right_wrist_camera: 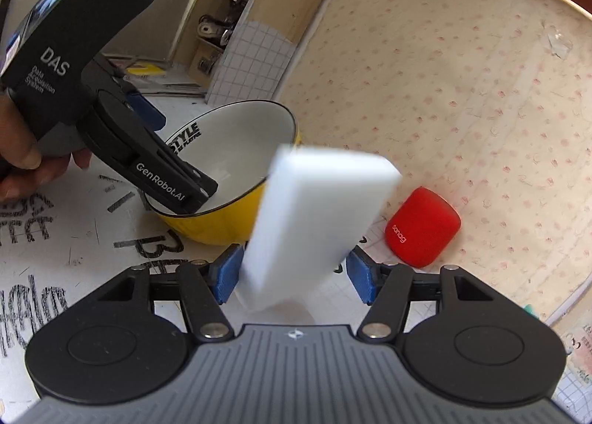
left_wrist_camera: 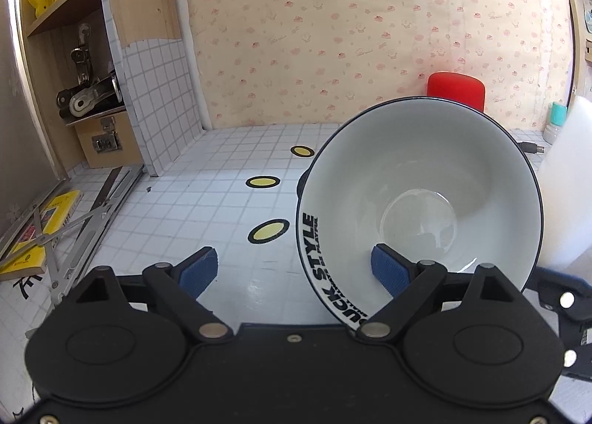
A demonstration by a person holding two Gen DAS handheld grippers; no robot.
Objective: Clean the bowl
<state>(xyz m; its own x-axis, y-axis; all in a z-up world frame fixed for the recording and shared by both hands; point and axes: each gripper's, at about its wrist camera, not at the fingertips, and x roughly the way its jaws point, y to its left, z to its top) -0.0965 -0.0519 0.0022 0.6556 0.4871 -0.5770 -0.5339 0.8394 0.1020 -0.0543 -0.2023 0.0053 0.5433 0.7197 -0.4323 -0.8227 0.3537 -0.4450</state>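
Note:
The bowl [left_wrist_camera: 421,202] is white inside with a dark rim and black lettering, and yellow outside [right_wrist_camera: 207,227]. It stands tipped on the tiled table. My left gripper [left_wrist_camera: 294,270] is open and straddles the bowl's near rim. Its right pad [left_wrist_camera: 390,270] lies inside the bowl and its left pad [left_wrist_camera: 198,270] stays well off the outer wall. In the right wrist view the left gripper [right_wrist_camera: 177,157] reaches in from the left, held by a hand [right_wrist_camera: 22,164]. My right gripper [right_wrist_camera: 295,277] is shut on a white sponge block [right_wrist_camera: 318,216], held upright just right of the bowl.
A red speaker [right_wrist_camera: 421,227] lies behind the bowl near the papered wall. Yellow oval marks [left_wrist_camera: 262,181] dot the tiled table. A wooden shelf [left_wrist_camera: 85,98] with metal parts stands at the left. A teal-capped bottle [left_wrist_camera: 555,120] is at the far right.

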